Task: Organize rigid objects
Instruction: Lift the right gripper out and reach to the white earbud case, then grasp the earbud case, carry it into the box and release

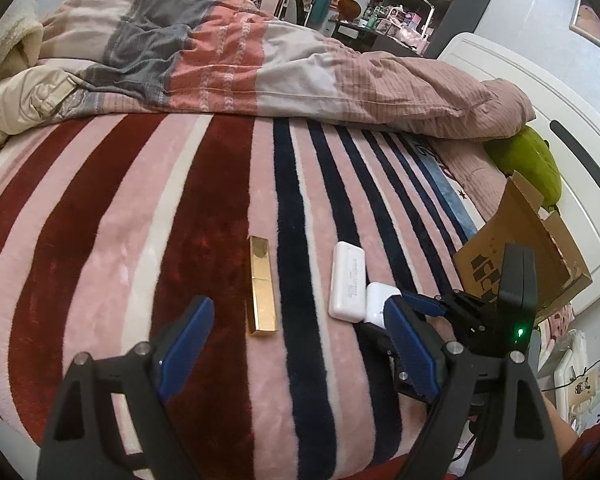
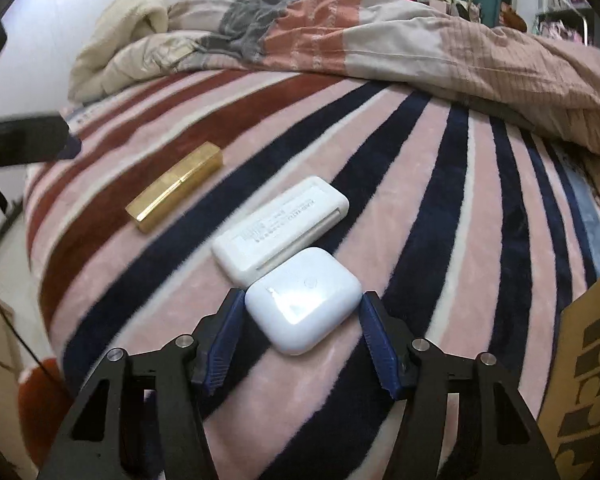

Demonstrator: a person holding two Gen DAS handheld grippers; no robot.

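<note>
**Right gripper brackets earbud case on striped blanket**

Right gripper spread wide, blue pads either side of the white earbud case, small gaps visible, no grip. White power bank touches the case at its 11 o'clock. Gold rectangular case lies apart, at 10 o'clock from the power bank. All three rest on the striped blanket. Left gripper spread wide, holding nothing, gold case near its 12 o'clock. Cardboard box at 3 o'clock, by the blanket edge
</note>
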